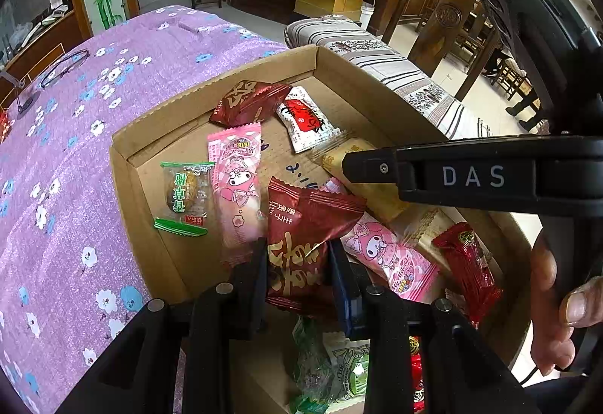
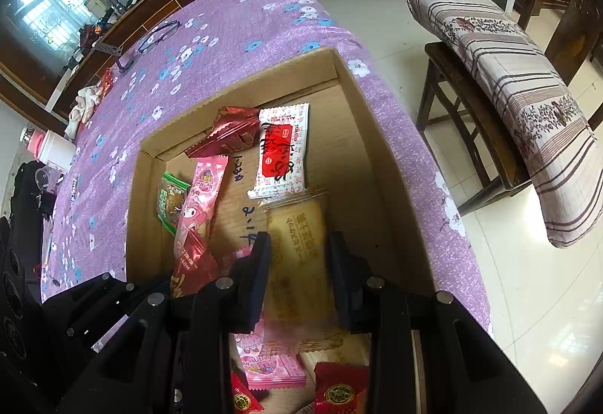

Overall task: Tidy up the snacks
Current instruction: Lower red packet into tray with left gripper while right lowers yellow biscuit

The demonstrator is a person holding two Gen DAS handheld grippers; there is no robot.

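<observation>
A cardboard box on the purple flowered tablecloth holds several wrapped snacks. My left gripper is shut on a dark red packet with gold characters, above the box floor. My right gripper is shut on a yellow biscuit packet; it also shows in the left wrist view. In the box lie a pink cartoon packet, a green-trimmed snack, another dark red packet and a white-and-red packet.
Glasses lie on the far cloth. A chair with a striped cushion stands beside the table on the right. A white cup and a crumpled cloth sit at the table's far left edge.
</observation>
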